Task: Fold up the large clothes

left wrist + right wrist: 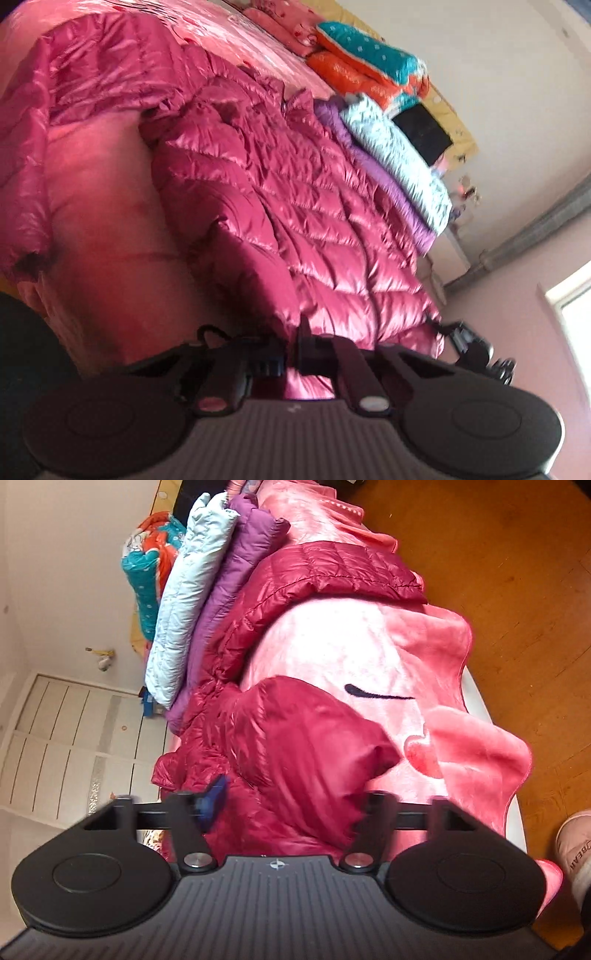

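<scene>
A shiny magenta puffer jacket (277,184) lies spread over a pink plush blanket (99,206) on a bed. At the jacket's near hem my left gripper (291,350) has its fingers together, with a fold of the fabric pinched between them. A blurred black shape at the hem's right end is my right gripper (474,349). In the right wrist view the jacket (295,746) bulges up between the pads of my right gripper (291,801). The puffy fabric fills the gap from pad to pad. A sleeve lies across the blanket (351,646) farther off.
Beyond the jacket is a stack of folded clothes, a purple one (380,177) under a pale patterned one (399,147). An orange and teal quilt (369,62) sits at the headboard. Wooden floor (517,572) runs along the bed, with a person's pink shoe (576,845) on it.
</scene>
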